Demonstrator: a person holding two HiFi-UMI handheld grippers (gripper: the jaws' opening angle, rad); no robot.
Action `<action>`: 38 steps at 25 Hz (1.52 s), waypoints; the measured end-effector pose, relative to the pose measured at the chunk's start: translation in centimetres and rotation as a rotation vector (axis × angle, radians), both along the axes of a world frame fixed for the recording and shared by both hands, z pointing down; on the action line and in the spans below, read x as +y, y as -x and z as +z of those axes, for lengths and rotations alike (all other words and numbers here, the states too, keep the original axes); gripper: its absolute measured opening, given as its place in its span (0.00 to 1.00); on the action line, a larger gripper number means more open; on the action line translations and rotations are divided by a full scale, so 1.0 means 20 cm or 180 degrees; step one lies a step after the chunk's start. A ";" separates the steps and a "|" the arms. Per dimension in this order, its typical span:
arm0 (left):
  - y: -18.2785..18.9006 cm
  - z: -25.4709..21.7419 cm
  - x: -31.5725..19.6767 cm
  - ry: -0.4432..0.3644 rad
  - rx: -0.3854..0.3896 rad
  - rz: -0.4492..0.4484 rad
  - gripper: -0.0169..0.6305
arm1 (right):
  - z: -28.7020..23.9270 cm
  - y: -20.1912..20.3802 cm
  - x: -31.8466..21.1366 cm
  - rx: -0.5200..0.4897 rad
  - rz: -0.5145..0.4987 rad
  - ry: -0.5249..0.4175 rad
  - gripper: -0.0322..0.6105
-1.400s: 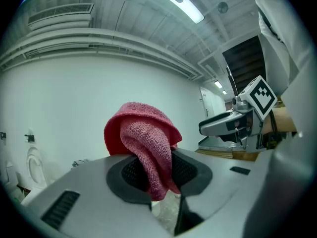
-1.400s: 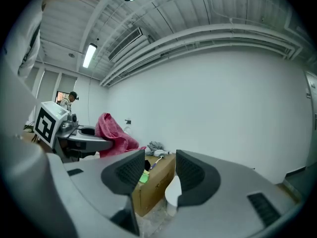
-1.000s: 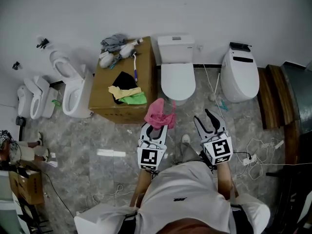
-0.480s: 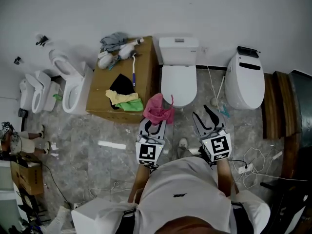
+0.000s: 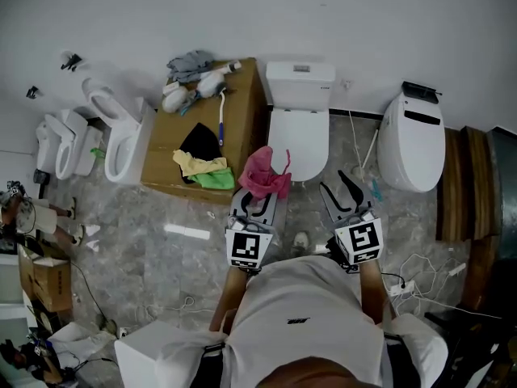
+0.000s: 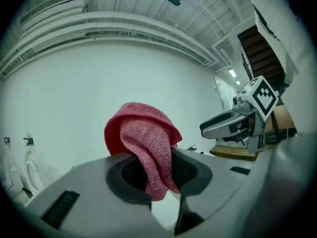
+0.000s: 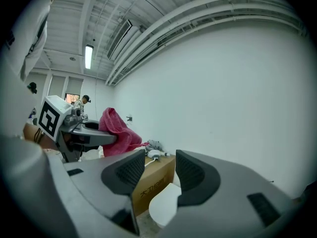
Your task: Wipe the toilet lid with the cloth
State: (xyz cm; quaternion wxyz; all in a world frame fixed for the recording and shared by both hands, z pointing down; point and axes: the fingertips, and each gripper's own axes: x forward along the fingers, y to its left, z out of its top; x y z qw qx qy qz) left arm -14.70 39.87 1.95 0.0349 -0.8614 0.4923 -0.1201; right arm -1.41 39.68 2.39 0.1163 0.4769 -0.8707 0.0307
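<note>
Two grippers were held side by side over the grey marbled floor [image 5: 161,208], in front of a white toilet. The left gripper [image 5: 257,203] had its jaws clamped on a pink terry cloth [image 6: 143,143], which bunched up above the jaws and hung a little way down between them. In the head view the cloth was up in the air near the front edge of the closed white toilet lid [image 5: 297,140]; whether it touched the lid could not be told. The right gripper [image 7: 156,172] had its jaws apart with nothing between them, and its view showed the lid's front and a brown cardboard box [image 7: 157,178] beyond. The box stood just left of the toilet, with loose rags on top.
</note>
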 end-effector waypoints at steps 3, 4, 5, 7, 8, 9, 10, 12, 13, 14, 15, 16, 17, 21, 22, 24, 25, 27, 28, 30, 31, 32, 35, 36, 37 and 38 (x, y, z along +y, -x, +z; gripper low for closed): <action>-0.02 0.00 -0.05 -0.0006 0.0002 0.0001 0.19 | -0.01 -0.02 -0.06 -0.0018 0.0004 0.0004 0.37; -0.03 0.01 -0.06 -0.0007 0.0002 0.0002 0.19 | -0.01 -0.02 -0.07 -0.0023 0.0007 0.0000 0.37; -0.03 0.01 -0.08 -0.0007 0.0003 0.0005 0.19 | -0.01 -0.02 -0.08 -0.0027 0.0009 -0.0006 0.37; -0.05 0.01 -0.12 -0.0004 0.0011 0.0014 0.19 | 0.00 -0.04 -0.12 -0.0019 0.0015 -0.0010 0.37; -0.06 0.02 -0.15 0.0001 0.0016 0.0021 0.19 | 0.00 -0.05 -0.15 -0.0010 0.0024 -0.0006 0.37; -0.07 0.03 -0.18 0.0009 0.0022 0.0029 0.19 | 0.01 -0.06 -0.17 -0.0003 0.0036 0.0001 0.37; -0.07 0.04 -0.19 0.0018 0.0027 0.0041 0.19 | 0.02 -0.06 -0.19 0.0001 0.0051 0.0009 0.37; -0.08 0.06 -0.23 0.0042 0.0025 0.0069 0.19 | 0.04 -0.08 -0.22 0.0007 0.0079 0.0025 0.37; -0.09 0.07 -0.27 0.0056 0.0019 0.0080 0.19 | 0.05 -0.09 -0.25 0.0015 0.0091 0.0031 0.37; -0.11 0.08 -0.32 0.0071 0.0014 0.0090 0.19 | 0.07 -0.11 -0.30 0.0027 0.0099 0.0039 0.37; -0.12 0.09 -0.36 0.0084 0.0010 0.0100 0.19 | 0.08 -0.12 -0.35 0.0038 0.0107 0.0052 0.37; -0.13 0.10 -0.40 0.0094 0.0007 0.0113 0.19 | 0.09 -0.14 -0.38 0.0044 0.0115 0.0069 0.37; -0.14 0.11 -0.43 0.0100 0.0005 0.0127 0.19 | 0.10 -0.14 -0.41 0.0044 0.0125 0.0085 0.37; -0.14 0.13 -0.56 0.0109 0.0024 0.0169 0.19 | 0.13 -0.14 -0.52 0.0054 0.0174 0.0105 0.37; -0.14 0.13 -0.60 0.0114 0.0024 0.0178 0.19 | 0.13 -0.15 -0.55 0.0059 0.0188 0.0111 0.37; -0.14 0.15 -0.69 0.0126 0.0023 0.0211 0.19 | 0.14 -0.14 -0.64 0.0046 0.0227 0.0131 0.37; -0.13 0.16 -0.73 0.0132 0.0022 0.0232 0.19 | 0.14 -0.13 -0.68 0.0034 0.0250 0.0144 0.37; -0.12 0.17 -0.82 0.0148 0.0027 0.0274 0.19 | 0.15 -0.12 -0.76 0.0026 0.0291 0.0172 0.37; -0.12 0.18 -0.86 0.0162 0.0035 0.0296 0.19 | 0.16 -0.12 -0.80 0.0029 0.0312 0.0188 0.37; -0.12 0.19 -0.95 0.0197 0.0052 0.0346 0.19 | 0.18 -0.11 -0.87 0.0046 0.0358 0.0227 0.37; -0.12 0.19 -0.99 0.0213 0.0057 0.0371 0.19 | 0.19 -0.11 -0.91 0.0057 0.0381 0.0245 0.37; -0.11 0.20 -1.04 0.0227 0.0061 0.0395 0.19 | 0.20 -0.11 -0.95 0.0062 0.0403 0.0262 0.37; -0.09 0.21 -1.20 0.0261 0.0094 0.0465 0.19 | 0.22 -0.08 -1.10 0.0071 0.0467 0.0307 0.37; -0.08 0.22 -1.25 0.0270 0.0103 0.0490 0.19 | 0.23 -0.07 -1.15 0.0070 0.0491 0.0319 0.37; -0.07 0.23 -1.30 0.0278 0.0107 0.0514 0.19 | 0.23 -0.06 -1.20 0.0064 0.0518 0.0329 0.37; -0.06 0.23 -1.35 0.0287 0.0113 0.0536 0.19 | 0.24 -0.05 -1.24 0.0058 0.0545 0.0341 0.37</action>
